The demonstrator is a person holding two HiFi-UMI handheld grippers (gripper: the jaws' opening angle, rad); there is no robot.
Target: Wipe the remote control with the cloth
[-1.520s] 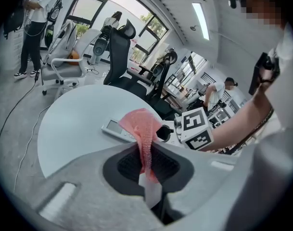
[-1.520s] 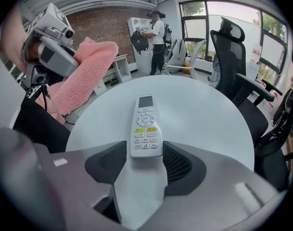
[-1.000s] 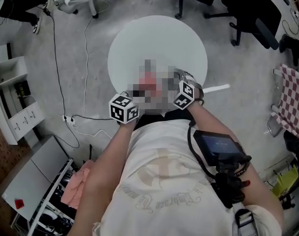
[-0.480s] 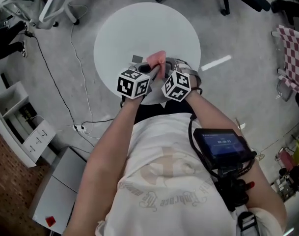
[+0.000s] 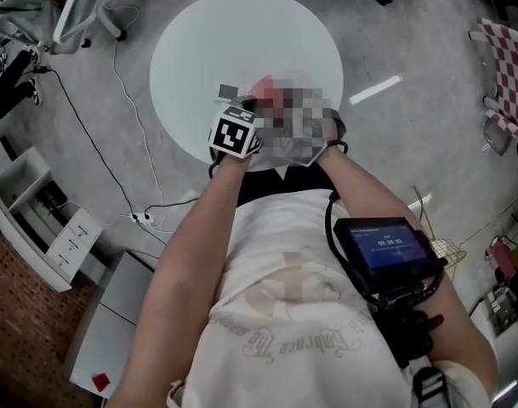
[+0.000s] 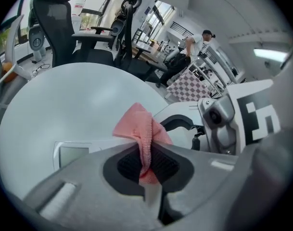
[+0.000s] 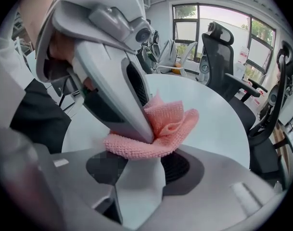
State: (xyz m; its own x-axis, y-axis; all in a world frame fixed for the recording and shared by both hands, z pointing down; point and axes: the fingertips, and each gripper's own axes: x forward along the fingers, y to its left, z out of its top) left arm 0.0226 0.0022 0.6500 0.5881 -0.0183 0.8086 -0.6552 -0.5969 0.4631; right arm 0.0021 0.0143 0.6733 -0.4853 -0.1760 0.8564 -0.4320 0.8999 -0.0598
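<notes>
While both grippers meet above the near part of the round white table (image 5: 203,45), the left gripper (image 6: 146,153) is clamped on 1 pink cloth (image 6: 138,125), which lies against the white remote control (image 7: 140,186); the right gripper (image 7: 139,166) grips that remote by 1 end.

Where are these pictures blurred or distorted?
Head view: a mosaic patch covers the middle; the table is sharp. Left gripper view: fisheye curving, cloth sharp. Right gripper view: fisheye too, bright windows behind, small mosaic patch.
</notes>
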